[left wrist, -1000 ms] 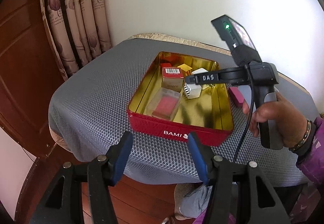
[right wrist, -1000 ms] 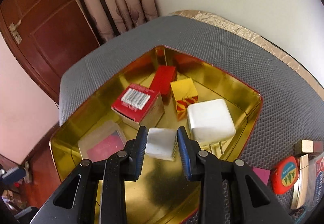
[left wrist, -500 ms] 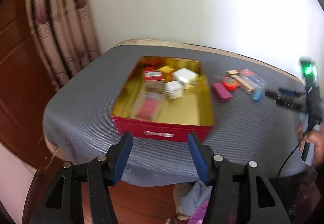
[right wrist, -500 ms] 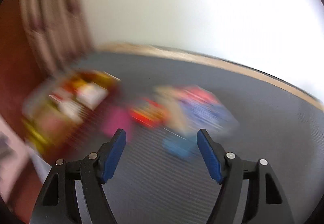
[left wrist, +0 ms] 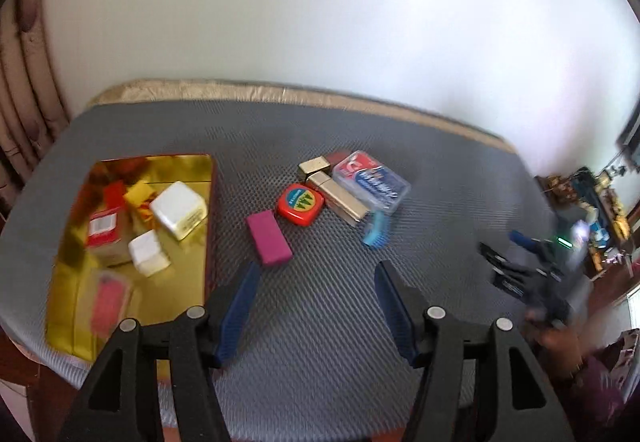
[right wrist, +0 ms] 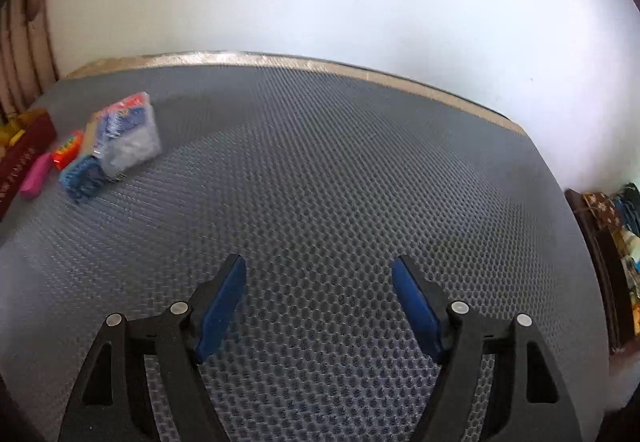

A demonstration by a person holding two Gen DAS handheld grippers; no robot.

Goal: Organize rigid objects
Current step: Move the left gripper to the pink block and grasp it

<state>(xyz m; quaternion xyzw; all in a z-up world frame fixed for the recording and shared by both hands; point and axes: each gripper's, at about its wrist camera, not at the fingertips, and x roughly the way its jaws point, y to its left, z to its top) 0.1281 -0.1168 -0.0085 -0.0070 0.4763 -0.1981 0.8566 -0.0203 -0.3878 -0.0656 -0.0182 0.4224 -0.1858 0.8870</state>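
Both pairs of jaws have just been opening and stand wide with nothing between them, the left gripper point(left wrist: 316, 274) just short of the pink block point(left wrist: 268, 244), the red tin point(left wrist: 210, 226) to its left, the right gripper point(right wrist: 318, 274) over bare worktop point(right wrist: 340, 170).

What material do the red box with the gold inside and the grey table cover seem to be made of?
Red box: probably thin metal, a tin; the gold inner walls shine and mirror the things inside. Grey table cover: seems a soft matte mat, foam or rubber-like, with a regular honeycomb texture; which exactly cannot be told.
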